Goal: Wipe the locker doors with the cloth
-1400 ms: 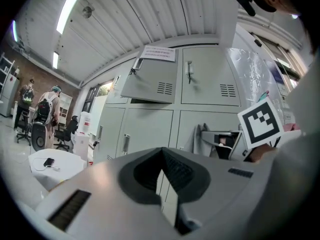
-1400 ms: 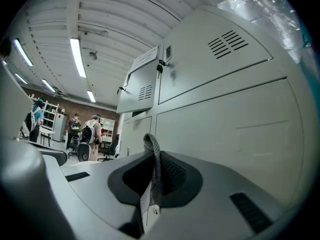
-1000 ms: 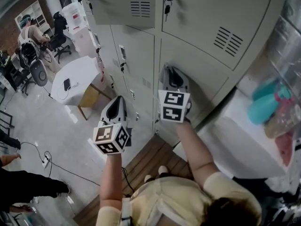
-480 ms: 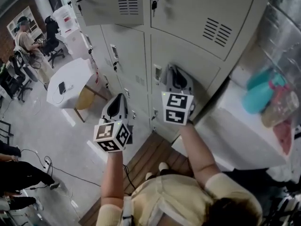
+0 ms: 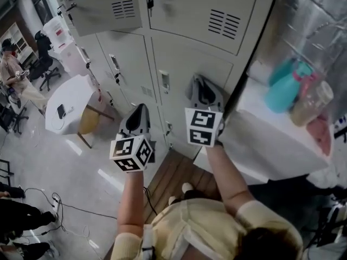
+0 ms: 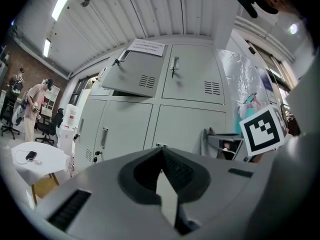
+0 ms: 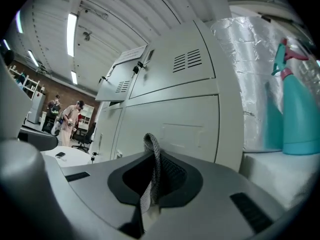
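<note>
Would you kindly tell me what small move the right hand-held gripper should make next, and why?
Probably ease the right hand-held gripper forward until the grey cloth presses on the locker door ahead. Its jaws are shut on the cloth, whose loop points at the door, but contact is not evident.

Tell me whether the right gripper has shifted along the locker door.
Yes. The right gripper, holding the cloth, has slid rightward, away from the door's handle plate.

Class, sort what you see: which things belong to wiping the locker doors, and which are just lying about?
In the job: cloth, pinched in the right gripper; locker doors.
Lying about: teal spray bottle on the white counter; round white table.
</note>
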A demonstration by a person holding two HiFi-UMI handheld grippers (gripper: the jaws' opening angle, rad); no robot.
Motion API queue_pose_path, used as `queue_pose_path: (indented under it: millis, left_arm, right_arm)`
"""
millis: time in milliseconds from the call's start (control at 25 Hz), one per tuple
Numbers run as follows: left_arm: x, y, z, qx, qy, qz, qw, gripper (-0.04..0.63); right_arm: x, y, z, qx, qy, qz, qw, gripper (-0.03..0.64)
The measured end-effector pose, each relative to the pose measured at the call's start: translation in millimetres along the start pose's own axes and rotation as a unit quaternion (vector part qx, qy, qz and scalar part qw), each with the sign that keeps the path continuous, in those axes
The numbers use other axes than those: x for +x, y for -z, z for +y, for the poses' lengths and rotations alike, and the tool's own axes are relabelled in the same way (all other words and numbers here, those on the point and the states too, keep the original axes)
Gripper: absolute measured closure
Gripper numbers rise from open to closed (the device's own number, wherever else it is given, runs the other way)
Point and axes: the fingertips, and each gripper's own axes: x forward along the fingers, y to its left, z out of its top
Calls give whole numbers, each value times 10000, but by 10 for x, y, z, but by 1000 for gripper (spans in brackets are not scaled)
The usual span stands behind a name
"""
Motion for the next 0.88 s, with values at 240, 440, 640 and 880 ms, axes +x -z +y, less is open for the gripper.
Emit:
queue_pose_path:
  millis: [240,440,640,880]
  left_arm:
    - [70,27,-192,-1,266,48,9996,594]
    - [133,78,-334,-1,463,96,9989,594]
    - [174,107,-446,-13,612,125,9980,594]
    - [171,146,-350,-74,523,123,9985,594]
  right_arm:
    - [-162,62,-219,-162,456,97,9988,598]
    - [-269,87,-316,-194,680,139,9974,598]
    - [-344,79,-359,-273,766,102,9966,598]
    - [-393,-1,-172,-109,307,-120,9994,598]
